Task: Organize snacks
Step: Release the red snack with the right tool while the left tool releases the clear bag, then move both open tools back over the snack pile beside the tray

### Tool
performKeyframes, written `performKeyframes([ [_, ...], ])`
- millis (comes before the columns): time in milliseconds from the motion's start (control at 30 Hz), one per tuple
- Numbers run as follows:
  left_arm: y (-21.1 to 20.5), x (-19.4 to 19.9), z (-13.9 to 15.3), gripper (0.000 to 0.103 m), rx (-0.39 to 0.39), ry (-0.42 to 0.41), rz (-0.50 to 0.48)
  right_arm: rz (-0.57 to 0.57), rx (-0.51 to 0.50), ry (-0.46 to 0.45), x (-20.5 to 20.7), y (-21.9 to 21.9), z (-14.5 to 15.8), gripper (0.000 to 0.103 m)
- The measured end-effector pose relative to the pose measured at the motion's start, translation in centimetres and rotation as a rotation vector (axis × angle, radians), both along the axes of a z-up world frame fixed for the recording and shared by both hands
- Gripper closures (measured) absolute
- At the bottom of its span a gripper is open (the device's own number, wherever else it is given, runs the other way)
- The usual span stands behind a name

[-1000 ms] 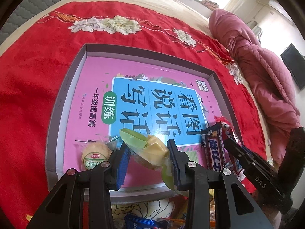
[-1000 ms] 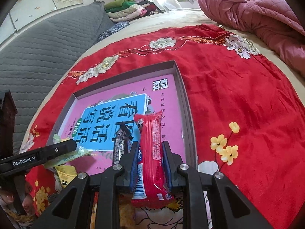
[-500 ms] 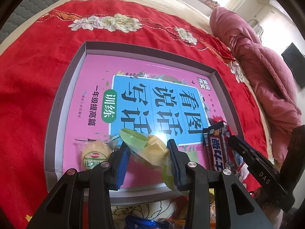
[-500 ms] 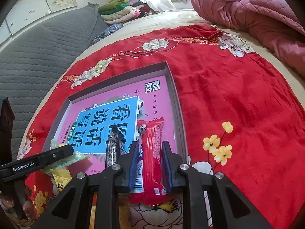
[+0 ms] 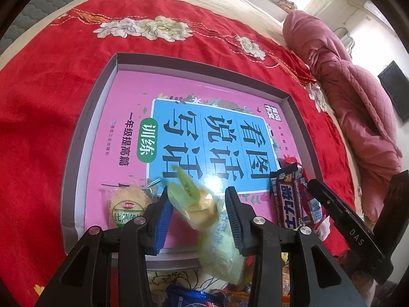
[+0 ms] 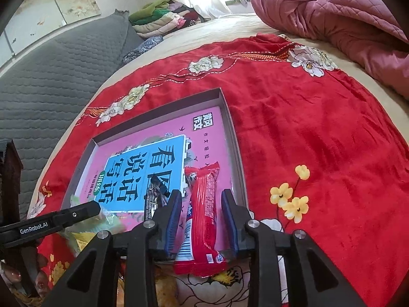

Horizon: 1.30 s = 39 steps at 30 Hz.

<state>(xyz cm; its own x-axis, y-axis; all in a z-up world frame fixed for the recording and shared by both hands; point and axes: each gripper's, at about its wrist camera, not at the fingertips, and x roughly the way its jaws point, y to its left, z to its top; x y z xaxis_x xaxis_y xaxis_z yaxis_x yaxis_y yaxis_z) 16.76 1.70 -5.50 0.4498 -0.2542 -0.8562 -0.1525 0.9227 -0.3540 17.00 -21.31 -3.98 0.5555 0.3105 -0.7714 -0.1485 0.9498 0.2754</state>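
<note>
Both tongs are opening: left tongs (image 5: 198, 215) around green pack (image 5: 204, 212), right tongs (image 6: 202, 217) around red bar (image 6: 202, 215). Pack, blurred, probably dropping, may miss tray (image 5: 81, 128).

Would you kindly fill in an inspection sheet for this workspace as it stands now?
Surface: red floral blanket on a bed.
Job's things: shallow grey box lined with a pink book; round cake packet, dark chocolate bar, red wrapped bar, green-yellow snack packet.
Clutter: more wrappers at the near edge.
Grippers: left gripper opening, green-yellow packet between the jaws; right gripper opening around the red bar.
Cables: nothing seen.
Surroundings: pink quilt, grey headboard.
</note>
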Motion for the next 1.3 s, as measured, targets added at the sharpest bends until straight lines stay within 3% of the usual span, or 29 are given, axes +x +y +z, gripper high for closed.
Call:
performKeyframes([
  [333, 0.3, -0.3, 1.1, 0.049, 0.005, -0.013, 0.004, 0.003, 0.015, -0.005, 0.0, -0.2, 0.3, 0.068],
  [467, 0.6, -0.5, 1.9, 0.047, 0.015, -0.022, 0.006, 0.005, 0.028, -0.017, -0.1, -0.2, 0.7, 0.058],
  [633, 1.1, -0.9, 3.1, 0.039, 0.015, -0.049, 0.012, 0.012, 0.038, -0.039, -0.4, -0.1, 1.4, 0.056],
  [900, 1.5, -2.0, 5.4, 0.038, 0.025, -0.085, 0.022, 0.045, 0.028, -0.117, -1.1, 0.4, 3.4, 0.051],
  [1300, 2.2, -3.9, 7.6, 0.037, 0.037, -0.116, 0.034, 0.046, 0.053, -0.148, -1.6, 0.0, 4.5, 0.046],
])
